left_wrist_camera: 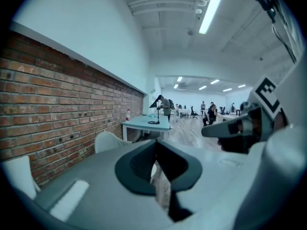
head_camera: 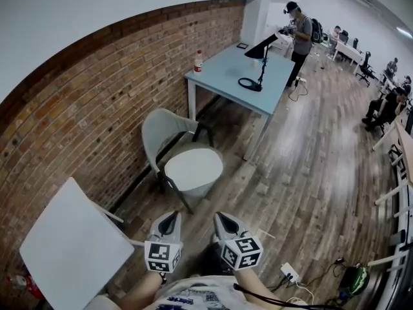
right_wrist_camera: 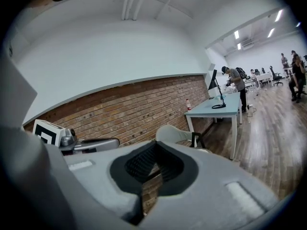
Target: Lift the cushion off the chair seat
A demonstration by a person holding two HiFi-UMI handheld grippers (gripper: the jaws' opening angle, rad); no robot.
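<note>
While both tools hung low at the near edge of the head view, side by side and pointing toward the chair, the left gripper had its jaws pressed fully together with nothing between them. The right gripper was closed in the same way and was just as empty. Neither touched anything.

The white cushion, round-cornered and flat, lay on the seat of the pale grey-green shell chair, covering most of the seat. It sat ahead of the two grippers and well apart from them. The chair stood on the wooden plank floor, its curved back toward the red brick wall.

Beyond the chair, against the same wall, stood a light blue table. A small bottle with a red cap stood at its wall-side corner, and a black desk lamp stood near the middle. A white tabletop showed at the lower left, near the left gripper. A white power strip lay on the floor to the right of the right gripper.
</note>
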